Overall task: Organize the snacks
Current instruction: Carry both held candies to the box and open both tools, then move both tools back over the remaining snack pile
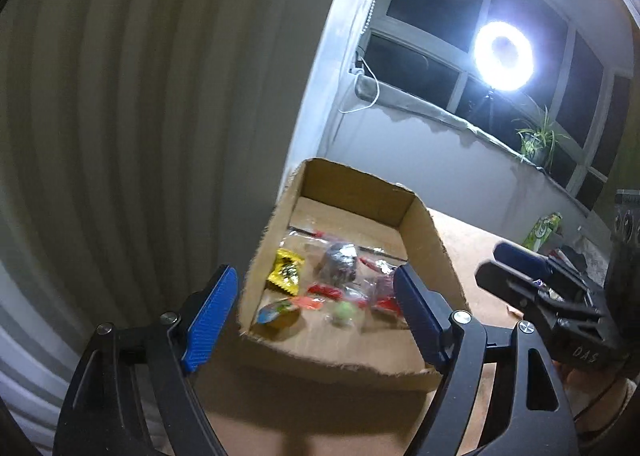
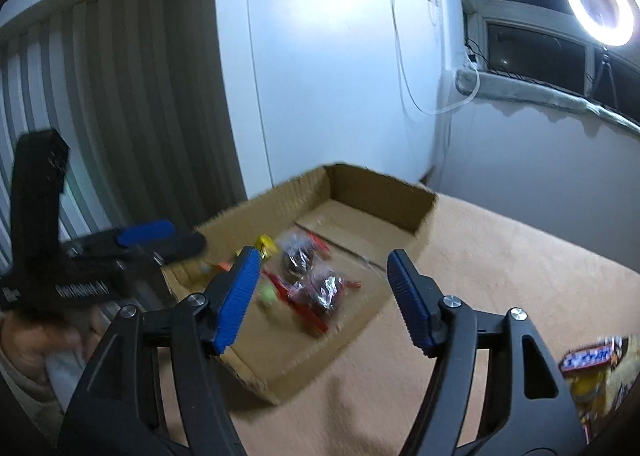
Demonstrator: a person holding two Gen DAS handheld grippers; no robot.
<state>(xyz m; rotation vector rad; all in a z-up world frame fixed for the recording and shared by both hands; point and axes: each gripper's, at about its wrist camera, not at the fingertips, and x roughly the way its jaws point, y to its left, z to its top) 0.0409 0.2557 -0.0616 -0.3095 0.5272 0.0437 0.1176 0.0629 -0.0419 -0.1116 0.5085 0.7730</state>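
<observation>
- Where the left wrist view begins, the left hand-held gripper (image 1: 316, 312) hangs with its blue-padded fingers (image 1: 210, 312) spread wide and nothing between them, poised over the near end of the cardboard box (image 1: 436, 256).
- In the right wrist view the right hand-held gripper (image 2: 322, 300) is likewise spread apart and holding nothing, over the box's near right edge; the left wrist view sees it from the side, where its fingers look close together.
- The box is shallow, open-topped and brown, with rough torn rims; it stands on the tan worktop (image 2: 500, 276), against the ribbed wall (image 1: 120, 136).
- The snacks lie in a loose cluster on the box floor, toward its near half: a yellow packet (image 1: 286, 270), a clear bag with dark contents and red trim (image 1: 340, 262), a small round green sweet in clear wrap (image 1: 343, 311), an orange wrapper (image 1: 308, 302) and a multicoloured packet (image 1: 276, 312).
- Outside the box, at the right wrist view's lower right edge, a blurred pile of snack packets (image 2: 592, 368) rests on the worktop.
- Farther off, a green packet (image 1: 544, 230) stands near the worktop's far end.
- Beyond it, a potted plant (image 1: 536, 140) sits on the windowsill and a ring light (image 1: 503, 56) glares before the dark window.
</observation>
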